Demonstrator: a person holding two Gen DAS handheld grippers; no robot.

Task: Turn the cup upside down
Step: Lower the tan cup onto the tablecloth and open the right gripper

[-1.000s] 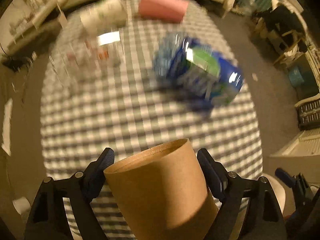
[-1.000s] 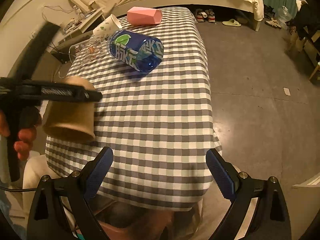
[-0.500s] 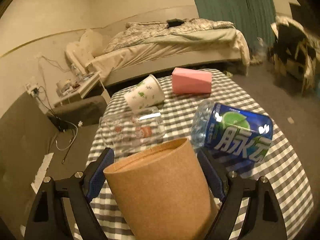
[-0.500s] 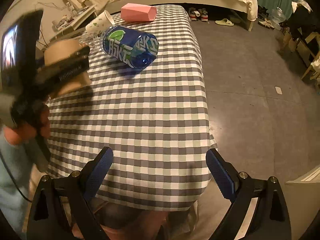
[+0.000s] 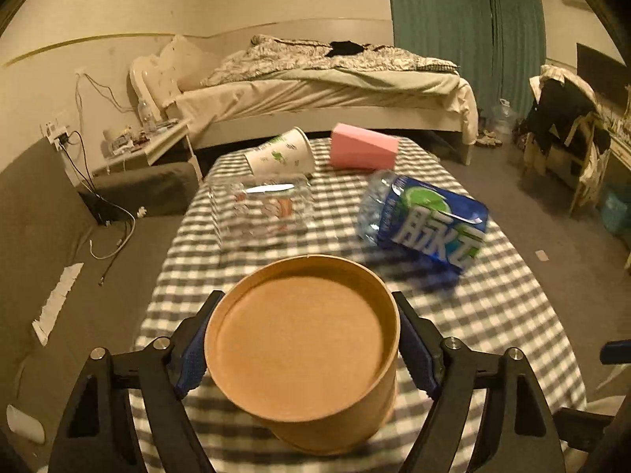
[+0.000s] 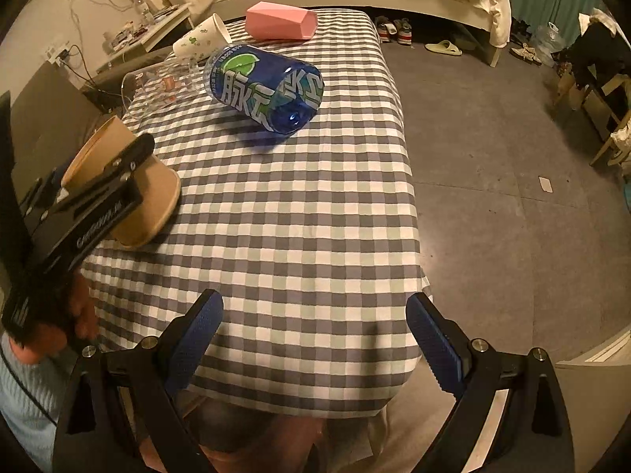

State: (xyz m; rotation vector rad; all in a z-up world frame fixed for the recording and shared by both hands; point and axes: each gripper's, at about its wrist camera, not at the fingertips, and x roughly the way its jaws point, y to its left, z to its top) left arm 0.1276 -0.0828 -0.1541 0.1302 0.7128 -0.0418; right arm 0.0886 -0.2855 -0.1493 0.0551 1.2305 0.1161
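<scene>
1. The brown kraft-paper cup [image 5: 301, 358] sits between the blue pads of the left claw [image 5: 303, 351], which is closed onto its side wall near the base. Its flat, recessed bottom faces up and toward the camera.
2. In the right wrist view the same cup [image 6: 148, 201] is tilted, mouth down, its wide rim at or just above the grey-and-white checked cloth of the desk [image 6: 307, 236]; I cannot tell whether it touches.
3. The right claw [image 6: 315, 339] hangs wide open over the near edge of the desk, with nothing in it.
4. The cup looks very light and thin-walled, so a hard squeeze would likely dent or oval it. The matte paper should give the ribbed pads good friction.
5. The stiffest places to hold are probably near the bottom disc and the rolled rim; the present grip near the base seems sound.
6. Being so light, it may tip or skid on release unless the rim sits flat first.
</scene>
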